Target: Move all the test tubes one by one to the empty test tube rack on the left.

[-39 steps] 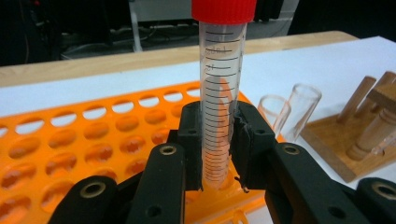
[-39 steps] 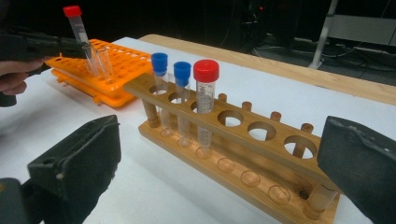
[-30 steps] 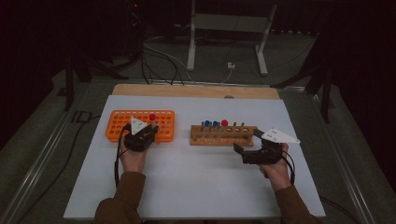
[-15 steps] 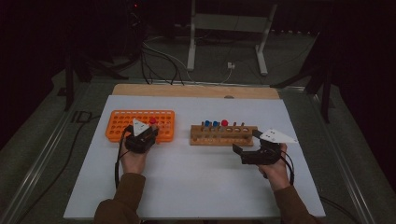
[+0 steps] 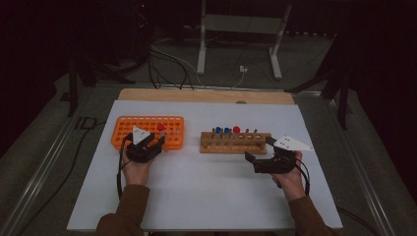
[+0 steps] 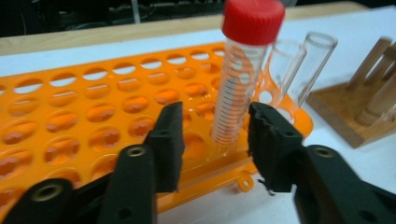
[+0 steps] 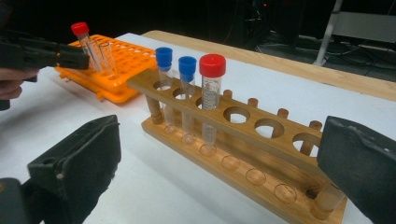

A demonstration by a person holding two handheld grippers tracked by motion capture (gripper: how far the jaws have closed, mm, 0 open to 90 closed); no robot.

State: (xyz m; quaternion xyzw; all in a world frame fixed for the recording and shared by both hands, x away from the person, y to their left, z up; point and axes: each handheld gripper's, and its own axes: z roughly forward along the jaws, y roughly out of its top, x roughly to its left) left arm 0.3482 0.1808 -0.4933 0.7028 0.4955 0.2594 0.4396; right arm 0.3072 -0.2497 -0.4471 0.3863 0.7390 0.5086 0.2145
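A red-capped tube [image 6: 238, 84] stands upright in a hole near the right end of the orange rack [image 6: 93, 107]. My left gripper [image 6: 215, 135] straddles it. Its jaws have just been opening and stand open; the tube is between them and the pads are off it. Two empty clear tubes [image 6: 299, 70] stand just behind. In the high view the left gripper [image 5: 156, 140] is at the orange rack's [image 5: 147, 130] near right corner. My right gripper [image 5: 256, 150] is wide open and empty by the wooden rack [image 5: 236, 142], which holds two blue-capped tubes [image 7: 164, 74] and a red-capped tube [image 7: 211, 93].
Both racks sit on a white mat [image 5: 206, 196] over a wooden board [image 5: 206, 96]. The wooden rack [image 7: 261, 135] has several empty holes on its right half. Cables [image 5: 167, 69] and a stand's legs [image 5: 236, 49] lie on the floor beyond the table.
The left gripper's jaws have parted from the red-capped tube, which stays standing in the orange rack. Neither hand has shifted noticeably.
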